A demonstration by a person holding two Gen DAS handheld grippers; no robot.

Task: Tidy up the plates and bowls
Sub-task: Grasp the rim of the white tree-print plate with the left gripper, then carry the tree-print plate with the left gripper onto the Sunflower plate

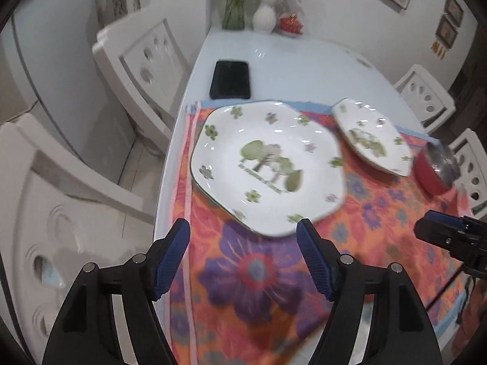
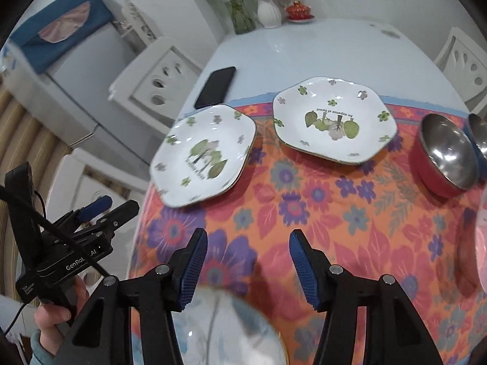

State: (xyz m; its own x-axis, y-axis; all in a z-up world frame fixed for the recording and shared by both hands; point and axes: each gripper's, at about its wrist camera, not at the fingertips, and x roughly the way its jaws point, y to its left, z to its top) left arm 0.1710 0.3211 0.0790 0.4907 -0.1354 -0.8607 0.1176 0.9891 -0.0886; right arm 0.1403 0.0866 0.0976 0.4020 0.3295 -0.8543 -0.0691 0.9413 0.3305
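Two white hexagonal plates with green tree prints lie on a flowered cloth (image 2: 350, 228). The left plate (image 1: 264, 164) (image 2: 204, 155) sits at the cloth's left edge, the right plate (image 1: 371, 137) (image 2: 333, 118) farther back. A red bowl with a steel inside (image 2: 444, 155) (image 1: 433, 167) stands at the right. A pale round plate (image 2: 231, 331) lies under my right gripper. My left gripper (image 1: 243, 231) is open and empty, just short of the left plate's near rim. My right gripper (image 2: 248, 243) is open and empty above the cloth.
A black phone (image 1: 230, 79) (image 2: 216, 86) lies on the white table (image 1: 304, 60) behind the left plate. Vases with flowers (image 2: 268, 9) stand at the far end. White chairs (image 1: 137, 60) ring the table. A second steel bowl (image 2: 479, 133) peeks in at the right.
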